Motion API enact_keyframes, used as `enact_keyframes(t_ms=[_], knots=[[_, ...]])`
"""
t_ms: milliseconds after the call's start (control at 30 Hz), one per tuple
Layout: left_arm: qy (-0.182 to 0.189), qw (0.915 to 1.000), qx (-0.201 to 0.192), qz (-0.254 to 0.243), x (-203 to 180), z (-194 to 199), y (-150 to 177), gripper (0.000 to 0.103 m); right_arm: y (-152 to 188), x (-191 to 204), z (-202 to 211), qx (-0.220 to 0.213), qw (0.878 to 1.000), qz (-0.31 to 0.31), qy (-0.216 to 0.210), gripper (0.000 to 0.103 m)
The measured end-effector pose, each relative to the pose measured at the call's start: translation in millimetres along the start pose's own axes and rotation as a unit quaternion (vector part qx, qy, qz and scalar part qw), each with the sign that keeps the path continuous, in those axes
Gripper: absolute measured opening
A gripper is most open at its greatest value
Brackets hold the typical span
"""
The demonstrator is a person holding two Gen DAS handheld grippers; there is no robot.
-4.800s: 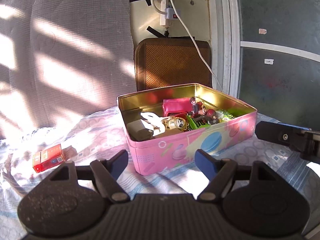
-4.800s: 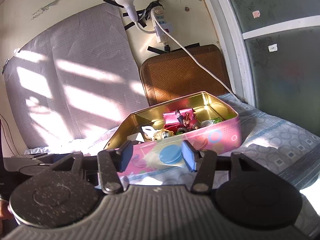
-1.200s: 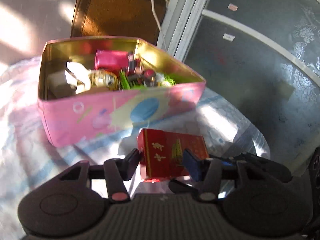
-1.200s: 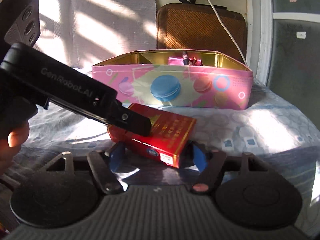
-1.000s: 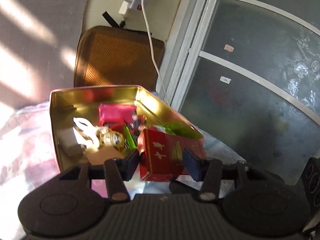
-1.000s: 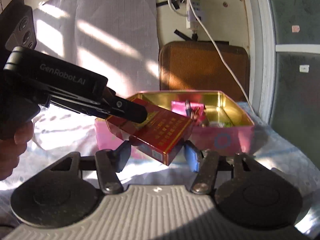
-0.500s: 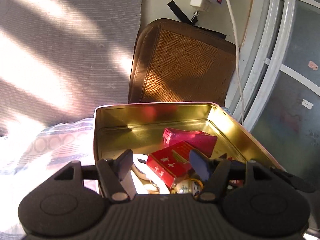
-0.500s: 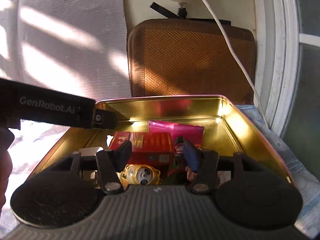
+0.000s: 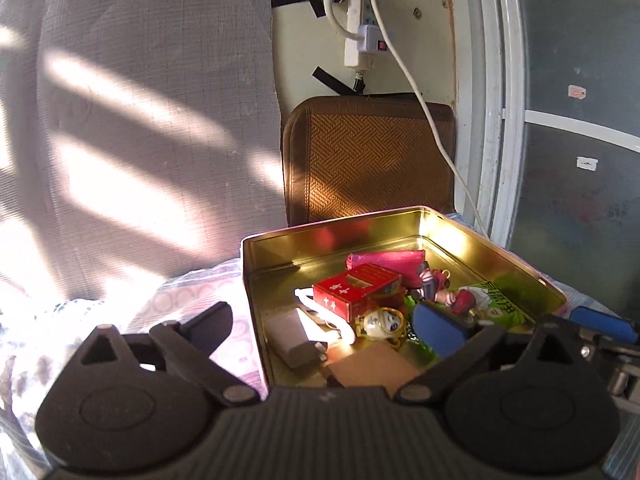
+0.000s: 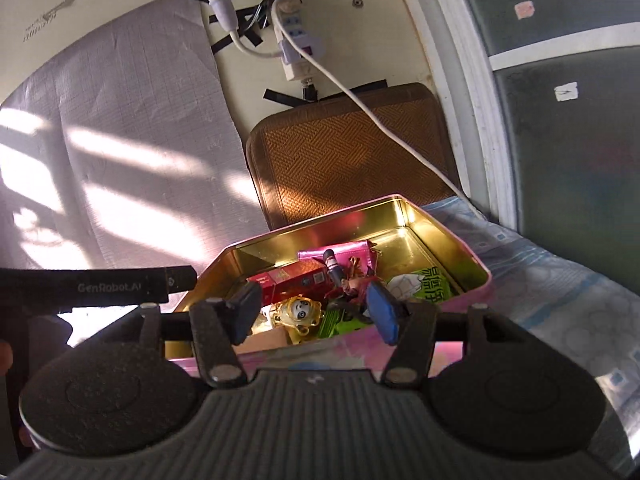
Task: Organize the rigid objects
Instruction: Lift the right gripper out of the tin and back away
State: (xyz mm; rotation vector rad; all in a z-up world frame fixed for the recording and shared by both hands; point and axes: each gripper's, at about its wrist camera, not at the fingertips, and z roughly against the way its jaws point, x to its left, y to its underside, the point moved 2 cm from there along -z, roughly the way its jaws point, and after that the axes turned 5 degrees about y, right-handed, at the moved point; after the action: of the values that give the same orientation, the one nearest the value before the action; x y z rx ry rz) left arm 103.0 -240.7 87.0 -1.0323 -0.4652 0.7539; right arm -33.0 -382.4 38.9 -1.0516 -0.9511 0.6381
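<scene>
The red box [image 9: 356, 291] lies inside the pink tin [image 9: 256, 280] on top of other small things, next to a pink pouch [image 9: 386, 258] and a round yellow figure [image 9: 380, 322]. It also shows in the right wrist view [image 10: 292, 278], inside the tin [image 10: 476, 280]. My left gripper [image 9: 324, 330] is open and empty over the tin's near left corner. My right gripper [image 10: 314, 312] is open and empty above the tin's near wall. The left gripper's body [image 10: 100, 286] crosses the right wrist view at left.
A green packet [image 9: 504, 304], a grey block [image 9: 290, 338] and a brown card [image 9: 372, 368] also lie in the tin. A brown woven cushion [image 9: 368, 160] leans on the wall behind. A white cable [image 9: 420, 100] hangs from a power strip. Patterned bedding [image 10: 560, 280] surrounds the tin.
The left gripper carried the red box from the bedding over the tin, opened and let it go inside. Both grippers have since drawn back and up from the tin.
</scene>
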Motion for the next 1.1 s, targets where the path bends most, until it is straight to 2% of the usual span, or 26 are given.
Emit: enact_keyframes(t_ms=[133, 233, 300, 367, 467, 633, 833, 1000, 1100], knots=[[-0.007, 1.0, -0.004, -0.003, -11, 35, 8, 0.103, 1, 0, 23, 0.004, 1.0, -0.014, -0.013, 0.064], [-0.021, 0.9997, -0.003, -0.008, -18, 59, 15, 0.103, 1, 1, 42, 0.004, 1.0, -0.023, -0.015, 0.072], [-0.025, 0.9996, -0.011, -0.009, -21, 74, 21, 0.103, 2, 3, 53, 0.009, 0.999, -0.03, -0.019, 0.087], [-0.027, 0.9995, -0.017, -0.005, -24, 89, 28, 0.103, 3, 7, 64, 0.013, 0.999, -0.03, -0.021, 0.097], [-0.037, 0.999, -0.027, -0.001, -27, 108, 37, 0.103, 6, 15, 82, 0.009, 1.0, -0.021, -0.017, 0.103], [-0.077, 0.9969, -0.015, -0.011, -35, 129, 59, 0.103, 14, 26, 104, 0.008, 1.0, -0.001, -0.019, 0.103], [-0.067, 0.9978, -0.002, 0.002, -34, 143, 78, 0.103, 21, 28, 115, 0.016, 1.0, -0.003, -0.022, 0.103], [-0.06, 0.9978, -0.002, 0.028, -30, 154, 82, 0.103, 17, 32, 131, -0.002, 0.999, -0.001, -0.035, 0.103], [-0.064, 0.9976, -0.006, 0.027, -32, 159, 81, 0.103, 16, 36, 137, -0.01, 0.999, 0.002, -0.04, 0.103]])
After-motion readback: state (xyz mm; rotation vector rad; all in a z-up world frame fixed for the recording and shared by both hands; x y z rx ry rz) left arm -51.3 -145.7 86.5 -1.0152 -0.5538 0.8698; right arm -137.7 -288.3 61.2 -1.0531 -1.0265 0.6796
